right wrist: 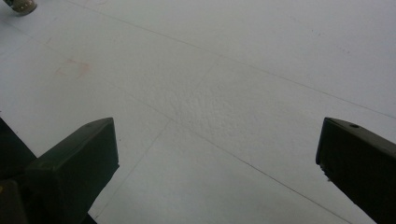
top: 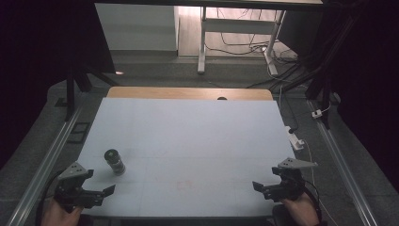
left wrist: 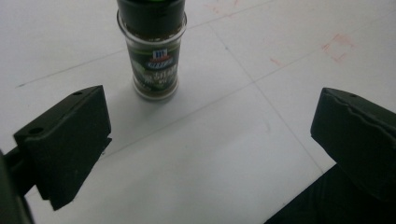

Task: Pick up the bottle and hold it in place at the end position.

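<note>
The spice jar (top: 115, 161) stands upright on the white table (top: 188, 136), near its left front corner, just ahead of the left gripper (top: 109, 189), whose jaws gape wide and empty. A good pickup likely means centring the glass body between both jaws before closing. The right gripper (top: 257, 186) waits, equally wide, well apart at the right front.

A white table (top: 188, 136) with faint red marks (left wrist: 340, 44) spreads ahead of the fingers; beyond it, tangled cables (top: 244, 44) cross the floor.
</note>
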Action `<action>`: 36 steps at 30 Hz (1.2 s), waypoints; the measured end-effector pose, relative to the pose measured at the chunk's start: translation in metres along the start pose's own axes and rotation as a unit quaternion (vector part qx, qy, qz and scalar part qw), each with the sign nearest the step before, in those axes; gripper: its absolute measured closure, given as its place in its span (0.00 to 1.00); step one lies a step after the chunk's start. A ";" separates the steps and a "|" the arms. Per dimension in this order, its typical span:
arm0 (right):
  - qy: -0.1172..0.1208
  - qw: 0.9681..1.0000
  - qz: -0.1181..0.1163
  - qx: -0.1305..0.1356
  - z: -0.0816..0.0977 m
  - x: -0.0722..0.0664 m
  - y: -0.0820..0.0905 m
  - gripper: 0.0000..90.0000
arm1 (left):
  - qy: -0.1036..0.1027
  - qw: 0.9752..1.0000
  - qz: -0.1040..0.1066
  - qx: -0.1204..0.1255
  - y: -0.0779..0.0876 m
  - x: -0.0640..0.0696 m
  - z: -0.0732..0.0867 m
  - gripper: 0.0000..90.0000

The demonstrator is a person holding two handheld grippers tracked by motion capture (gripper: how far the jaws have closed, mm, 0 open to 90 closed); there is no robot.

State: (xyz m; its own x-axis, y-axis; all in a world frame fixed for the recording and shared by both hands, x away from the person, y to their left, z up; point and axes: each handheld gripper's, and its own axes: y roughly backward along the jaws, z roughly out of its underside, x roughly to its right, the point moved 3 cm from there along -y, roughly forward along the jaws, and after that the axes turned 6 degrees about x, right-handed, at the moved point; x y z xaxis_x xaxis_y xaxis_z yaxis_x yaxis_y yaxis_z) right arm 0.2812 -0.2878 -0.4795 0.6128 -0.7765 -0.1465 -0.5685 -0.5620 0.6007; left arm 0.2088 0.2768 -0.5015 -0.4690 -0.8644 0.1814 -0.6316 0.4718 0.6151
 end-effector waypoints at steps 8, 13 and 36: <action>0.000 1.000 -0.001 -0.002 0.000 -0.001 0.000 0.00 | -0.005 1.000 0.002 0.018 -0.012 -0.005 -0.006 0.00; -0.001 1.000 -0.001 -0.003 0.000 -0.001 -0.001 0.00 | 0.006 1.000 -0.004 0.019 -0.021 -0.010 -0.011 0.00; 0.002 1.000 -0.002 -0.008 0.000 -0.001 -0.002 0.00 | -0.018 0.999 -0.030 -0.021 -0.060 -0.039 -0.021 0.00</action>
State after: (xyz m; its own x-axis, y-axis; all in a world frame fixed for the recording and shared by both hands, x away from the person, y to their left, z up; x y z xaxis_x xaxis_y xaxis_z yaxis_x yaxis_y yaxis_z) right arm 0.2817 -0.2859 -0.4806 0.6179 -0.7725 -0.1461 -0.5563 -0.5609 0.6132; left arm 0.2780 0.2786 -0.5293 -0.4534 -0.8838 0.1154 -0.6333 0.4106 0.6560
